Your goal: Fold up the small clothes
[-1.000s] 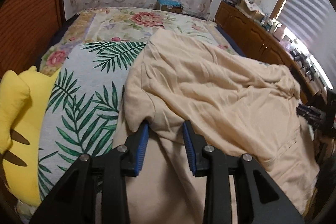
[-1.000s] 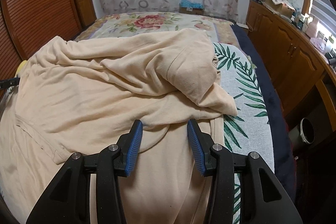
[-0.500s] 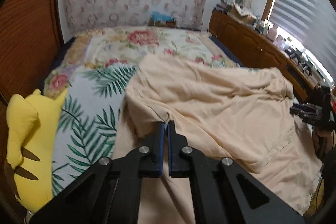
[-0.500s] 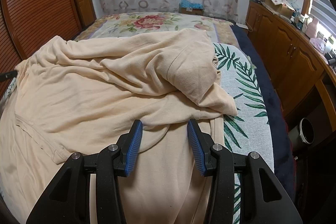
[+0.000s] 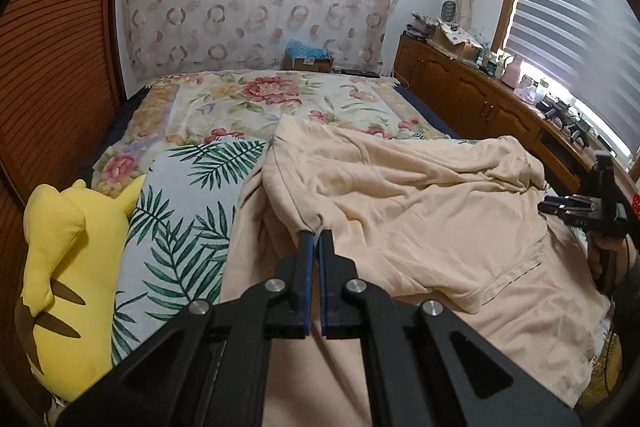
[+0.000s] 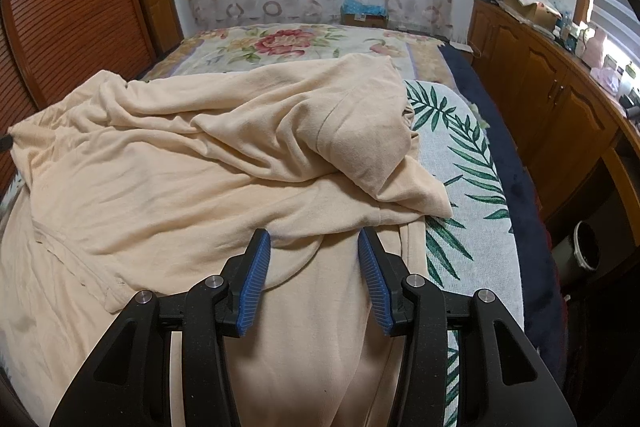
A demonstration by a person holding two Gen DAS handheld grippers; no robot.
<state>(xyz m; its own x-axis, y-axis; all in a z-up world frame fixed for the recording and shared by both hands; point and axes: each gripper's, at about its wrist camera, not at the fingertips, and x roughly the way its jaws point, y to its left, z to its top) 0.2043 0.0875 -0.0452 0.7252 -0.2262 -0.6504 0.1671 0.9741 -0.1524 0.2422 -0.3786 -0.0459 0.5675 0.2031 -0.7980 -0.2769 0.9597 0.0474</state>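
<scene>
A crumpled peach garment (image 5: 400, 211) lies spread over the bed; it also fills the right wrist view (image 6: 200, 179). My left gripper (image 5: 316, 233) is shut on a fold at the garment's left edge and holds it lifted off the bed. My right gripper (image 6: 314, 243) is open, its blue pads either side of a curved hem at the garment's near right edge, low over the cloth. The right gripper also shows in the left wrist view (image 5: 560, 207) at the far right.
The bed carries a palm-leaf blanket (image 5: 176, 235) and a floral cover (image 5: 272, 99). A yellow plush toy (image 5: 60, 267) lies at the left edge. A wooden sideboard (image 6: 560, 99) runs along the right, with a dark bin (image 6: 586, 245) on the floor beside it.
My left gripper closed on the garment's fold and has lifted it upward. My right gripper has stayed open in the same place.
</scene>
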